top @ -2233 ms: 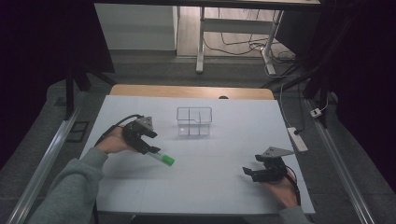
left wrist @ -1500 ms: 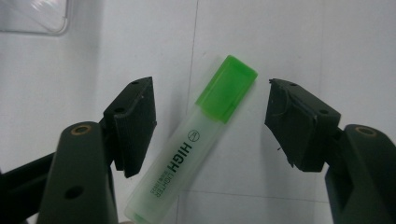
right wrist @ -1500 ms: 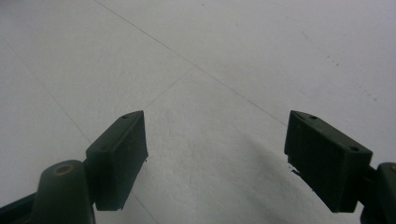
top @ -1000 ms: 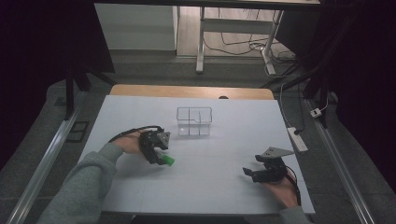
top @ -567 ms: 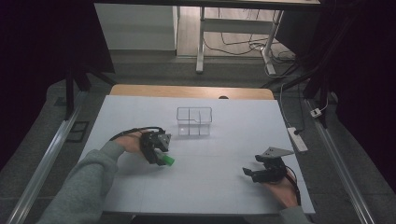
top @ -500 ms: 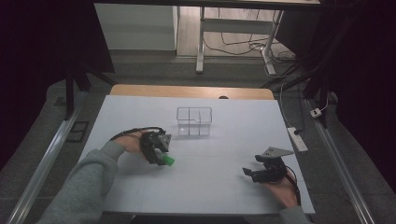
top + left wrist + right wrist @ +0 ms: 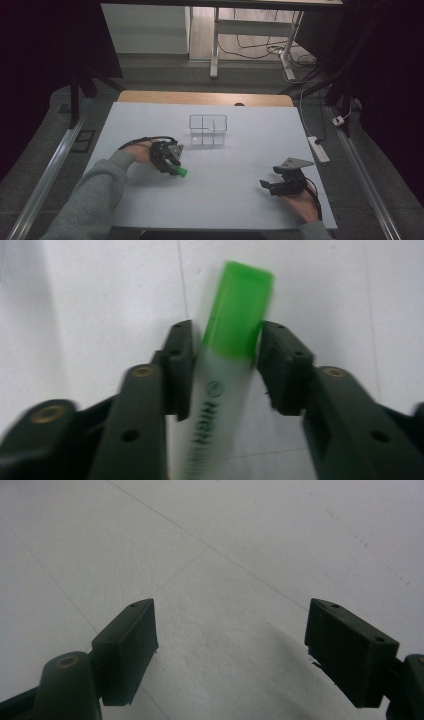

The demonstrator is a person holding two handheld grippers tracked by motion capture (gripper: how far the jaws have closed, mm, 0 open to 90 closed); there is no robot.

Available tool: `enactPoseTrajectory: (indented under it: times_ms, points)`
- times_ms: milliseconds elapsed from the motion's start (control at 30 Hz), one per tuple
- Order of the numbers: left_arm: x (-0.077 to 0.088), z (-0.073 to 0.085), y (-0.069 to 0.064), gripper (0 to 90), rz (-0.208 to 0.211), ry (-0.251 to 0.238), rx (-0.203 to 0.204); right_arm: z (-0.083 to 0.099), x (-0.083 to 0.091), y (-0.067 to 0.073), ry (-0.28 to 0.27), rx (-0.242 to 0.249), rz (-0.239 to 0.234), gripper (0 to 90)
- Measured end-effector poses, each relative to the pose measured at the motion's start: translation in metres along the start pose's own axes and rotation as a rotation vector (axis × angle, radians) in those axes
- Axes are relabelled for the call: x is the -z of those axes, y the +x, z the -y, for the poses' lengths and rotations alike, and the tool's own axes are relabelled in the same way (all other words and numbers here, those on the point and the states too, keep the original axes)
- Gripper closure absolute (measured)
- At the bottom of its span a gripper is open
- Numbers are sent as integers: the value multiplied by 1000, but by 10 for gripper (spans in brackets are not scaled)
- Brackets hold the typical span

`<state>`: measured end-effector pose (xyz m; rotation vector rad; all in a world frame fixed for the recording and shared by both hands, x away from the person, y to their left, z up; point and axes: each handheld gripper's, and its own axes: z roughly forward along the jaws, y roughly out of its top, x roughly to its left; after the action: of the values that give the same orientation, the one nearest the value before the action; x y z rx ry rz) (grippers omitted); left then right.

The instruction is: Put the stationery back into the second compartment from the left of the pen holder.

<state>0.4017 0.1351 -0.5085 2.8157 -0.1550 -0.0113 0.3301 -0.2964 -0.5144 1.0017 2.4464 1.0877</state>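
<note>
table (image 7: 250, 150) is a big white sheet, mostly bare, with a small clear divided box (image 7: 208, 129) sitting near the far middle. left gripper (image 7: 172, 161) sits left of centre, down over the green-capped highlighter (image 7: 180, 172), well short of the box. compared with a couple of seconds ago the left hand has come in from the left side to sit over the pen, and the pen looks a bit nearer the middle of the sheet than before. jaws have just been closing with the pen between them. in the left gripper view the highlighter (image 7: 225, 365) runs straight up between the black jaws, both looking snug against it where cap meets white barrel, so i read it as pinching the pen, though blur makes the contact a bit soft. means the grasp step looks about done, lift and carry towards the box likely next. right gripper (image 7: 272, 184) rests near right front, unchanged, jaws spread wide over bare table (image 7: 225, 555), nothing between.
</note>
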Motion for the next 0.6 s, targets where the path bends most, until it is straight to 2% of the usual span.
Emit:
enactPoseTrajectory:
  times_ms: [33, 300, 400, 600]
  points:
    - [0, 0, 0, 659, -1, 0, -1, 0, 0, 0, 1, 1, 0, 209]
    - [0, 0, -1, 664, -8, -1, -4, 0, 1, 0, -1, 1, 2, 209]
    - [1, 0, -3, 665, -17, -5, 15, 1, 1, -1, -2, -2, 2, 209]
    - [13, 7, -5, 665, -48, -62, 70, 0, 2, -1, -3, -1, 4, 209]
